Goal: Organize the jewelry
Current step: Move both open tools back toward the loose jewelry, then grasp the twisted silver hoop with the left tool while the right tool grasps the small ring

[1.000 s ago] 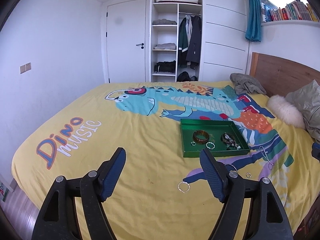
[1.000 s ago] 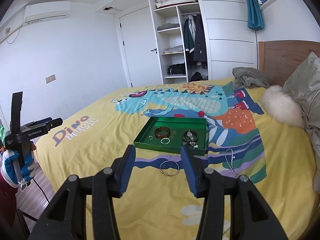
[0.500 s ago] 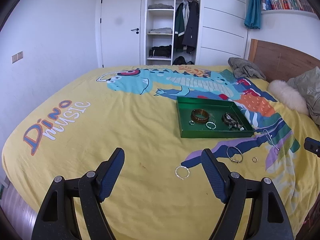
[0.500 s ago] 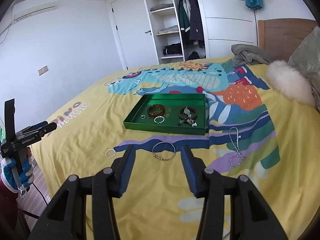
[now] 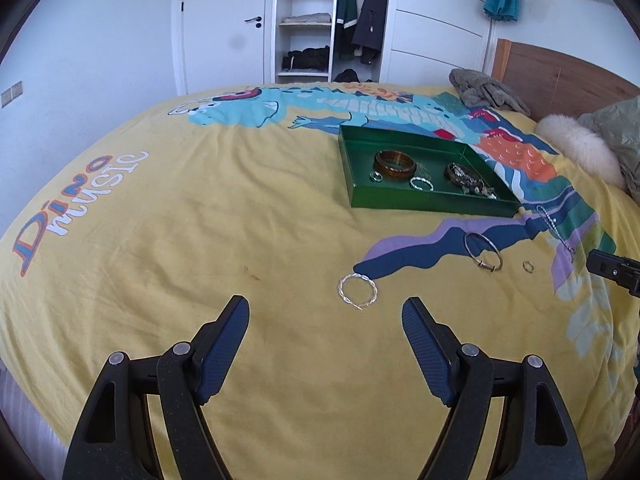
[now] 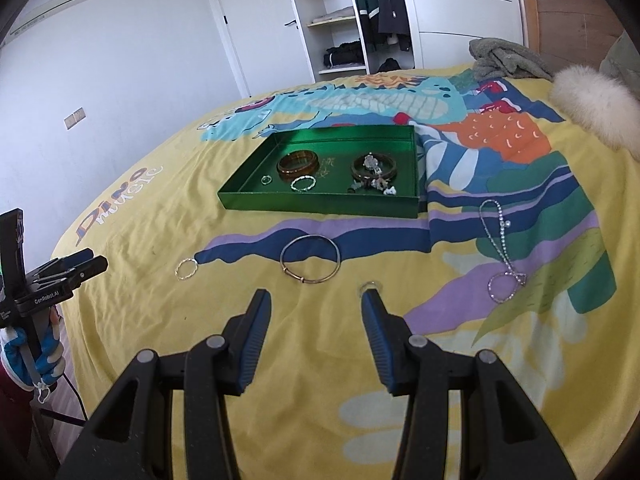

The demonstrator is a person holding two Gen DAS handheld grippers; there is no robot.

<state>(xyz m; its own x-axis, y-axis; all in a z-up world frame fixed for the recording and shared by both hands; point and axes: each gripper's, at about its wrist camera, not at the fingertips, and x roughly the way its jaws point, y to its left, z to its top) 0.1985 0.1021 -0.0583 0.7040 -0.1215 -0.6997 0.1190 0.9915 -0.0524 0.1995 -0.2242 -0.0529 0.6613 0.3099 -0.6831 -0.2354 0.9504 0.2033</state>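
Looking along your left gripper (image 5: pixel 325 312), you see the twisted silver ring (image 5: pixel 357 289) lying on the yellow bedspread (image 5: pixel 200 220) just ahead of the widely spread fingers, nothing between them. Farther on sits the green tray (image 5: pixel 424 200), holding a brown bangle (image 5: pixel 395 164), a small ring, a silver ring and a dark bracelet with charms. Only the tip of your right gripper shows at the right edge of that view. Your right gripper's (image 6: pixel 316 300) own view gives what the left one cannot: your gloved left hand (image 6: pixel 30 354) gripping its tool upright at the bed's edge, and the beaded chain (image 6: pixel 500 248) laid out whole, to the right of the tray (image 6: pixel 320 202). The thin bangle (image 6: pixel 311 258) lies just ahead of the right fingers, which are also parted and empty, and a tiny ring (image 6: pixel 370 286) sits right at the tip of the right-hand finger; you cannot tell whether they touch. Both grippers hang low over the bedspread, pointing toward the tray.
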